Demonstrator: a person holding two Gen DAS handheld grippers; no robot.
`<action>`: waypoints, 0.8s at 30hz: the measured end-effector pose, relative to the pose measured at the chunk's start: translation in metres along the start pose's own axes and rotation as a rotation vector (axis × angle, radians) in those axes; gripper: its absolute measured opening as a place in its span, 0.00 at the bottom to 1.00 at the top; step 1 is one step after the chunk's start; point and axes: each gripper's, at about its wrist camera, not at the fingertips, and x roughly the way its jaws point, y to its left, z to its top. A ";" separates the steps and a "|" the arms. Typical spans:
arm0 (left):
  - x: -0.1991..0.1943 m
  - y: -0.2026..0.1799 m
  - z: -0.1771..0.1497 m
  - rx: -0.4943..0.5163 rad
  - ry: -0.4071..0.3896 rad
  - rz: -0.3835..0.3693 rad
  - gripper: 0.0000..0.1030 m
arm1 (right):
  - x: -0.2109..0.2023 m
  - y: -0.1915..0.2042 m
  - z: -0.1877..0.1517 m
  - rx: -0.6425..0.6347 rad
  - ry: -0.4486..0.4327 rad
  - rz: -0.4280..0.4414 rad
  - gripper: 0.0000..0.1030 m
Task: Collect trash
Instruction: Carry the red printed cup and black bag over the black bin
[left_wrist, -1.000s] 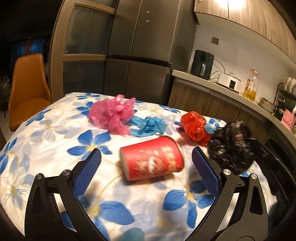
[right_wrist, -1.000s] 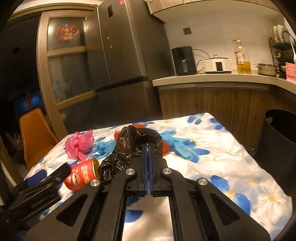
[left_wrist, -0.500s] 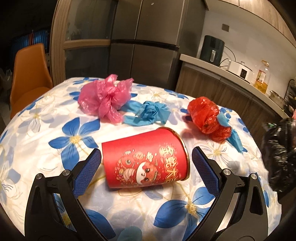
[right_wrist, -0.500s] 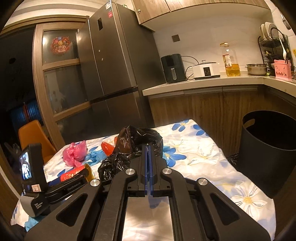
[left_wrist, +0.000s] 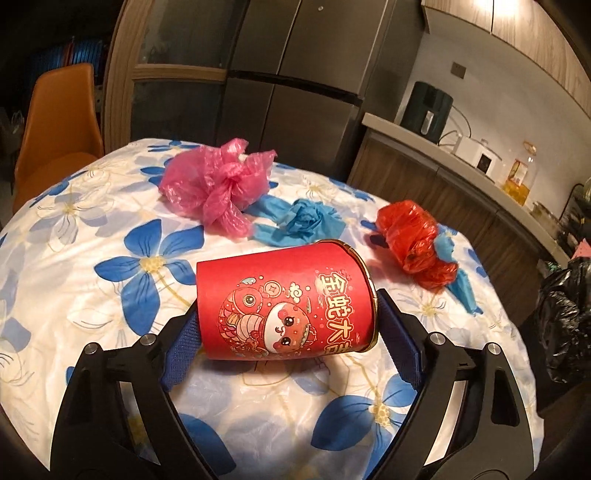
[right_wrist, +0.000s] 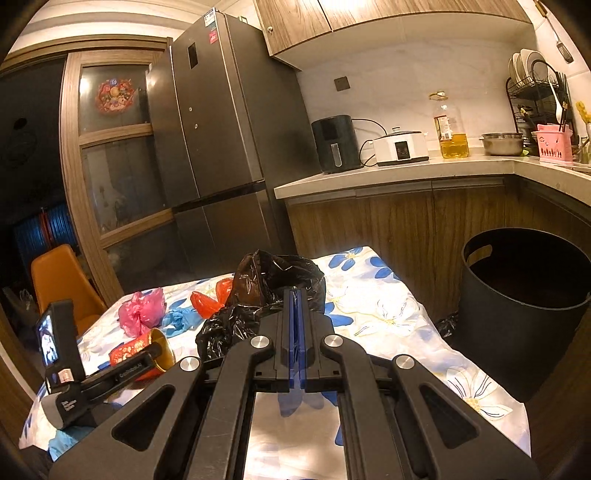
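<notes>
Orange was the chair (left_wrist: 59, 122) at the far left, pulled up to the counter (left_wrist: 92, 229) under its cloth of blue flowers. Going rightward along the far side lay a crumpled pink bag (left_wrist: 218, 182), then a twisted blue glove (left_wrist: 301, 221), then a knotted red bag (left_wrist: 410, 234) with another scrap of blue beside it, all untouched.

Nearer, in the middle, a red paper cup (left_wrist: 286, 302) lay on its side, its gold-rimmed mouth to the right and its base to the left. It bore a cartoon snake and gold characters and looked uncrushed, light and easy to dent. The left tongs (left_wrist: 290, 338) straddled it lengthwise; their jaws had just been closing, one blue pad at the base and the other at the rim, seemingly touching but not yet squeezing, so I counted them as spread around it.

Further right, the right tongs (right_wrist: 294, 325) were pressed together on a crinkled black bag (right_wrist: 273, 291), carried above the counter's right part. Beyond the right edge, on the floor, stood a dark bin (right_wrist: 517, 317), its inside too dim to read.

By my reckoning the job was early: one piece was in hand and not yet dropped, the cup was about to be taken, and three or four pieces remained on the cloth.
</notes>
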 end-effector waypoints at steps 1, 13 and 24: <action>-0.004 -0.001 0.001 0.000 -0.009 -0.004 0.83 | -0.001 0.000 0.001 0.000 -0.002 -0.001 0.02; -0.056 -0.046 0.017 0.072 -0.098 -0.096 0.83 | -0.020 -0.014 0.011 0.017 -0.046 -0.030 0.02; -0.078 -0.143 0.014 0.181 -0.135 -0.272 0.83 | -0.049 -0.066 0.034 0.038 -0.130 -0.145 0.02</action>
